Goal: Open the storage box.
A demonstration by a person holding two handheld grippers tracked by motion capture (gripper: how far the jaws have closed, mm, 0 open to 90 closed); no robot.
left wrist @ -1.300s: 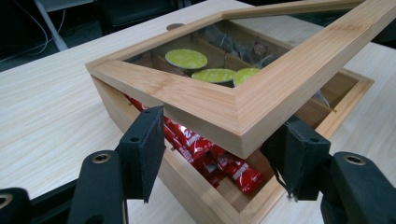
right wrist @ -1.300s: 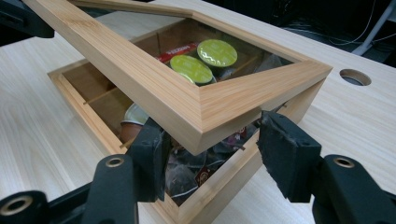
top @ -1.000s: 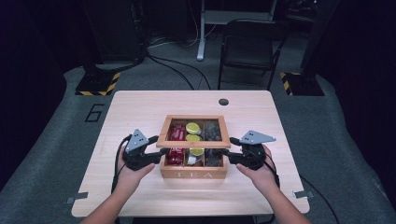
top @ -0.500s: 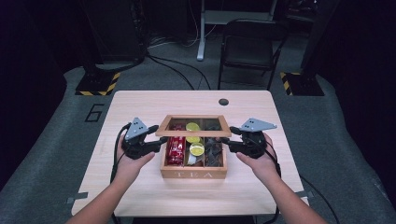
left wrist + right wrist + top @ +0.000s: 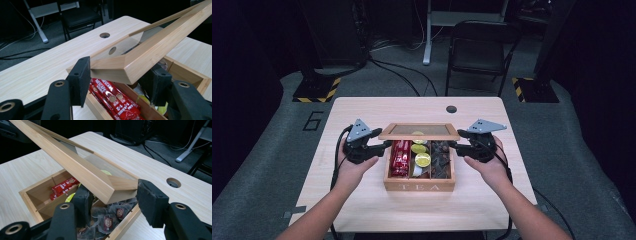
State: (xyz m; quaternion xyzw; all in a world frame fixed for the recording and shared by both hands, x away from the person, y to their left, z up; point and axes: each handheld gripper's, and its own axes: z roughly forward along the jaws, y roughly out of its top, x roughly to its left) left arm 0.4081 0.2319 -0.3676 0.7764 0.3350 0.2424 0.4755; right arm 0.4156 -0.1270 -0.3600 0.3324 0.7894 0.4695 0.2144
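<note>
1. The tabletop (image 5: 362, 200) carries a wooden tea box (image 5: 419, 186) near its middle, just in front of the person; the box stands open, and I judge it could skid or tip if the lid drags on it.
2. The glass-paned lid (image 5: 419, 131) hangs just above the box's far half, tilted; it is held by its two front corners alone, so uneven lifting could twist it loose and drop it on the contents.
3. The left tool (image 5: 117, 82) is clamped on the lid's left corner (image 5: 110, 68), its jaws having just been closing with the wood between them; the hold is on a bevelled edge, so I judge slipping likely if pressure eases.
4. The right tool (image 5: 111, 205) grips the lid's right corner (image 5: 117, 188) the same way, jaws lately closing on it.
5. Red coffee sticks (image 5: 401, 156), yellow-green capsules (image 5: 422, 160) and dark tea sachets (image 5: 442, 159) fill the compartments; a falling lid would crush or scatter them.
</note>
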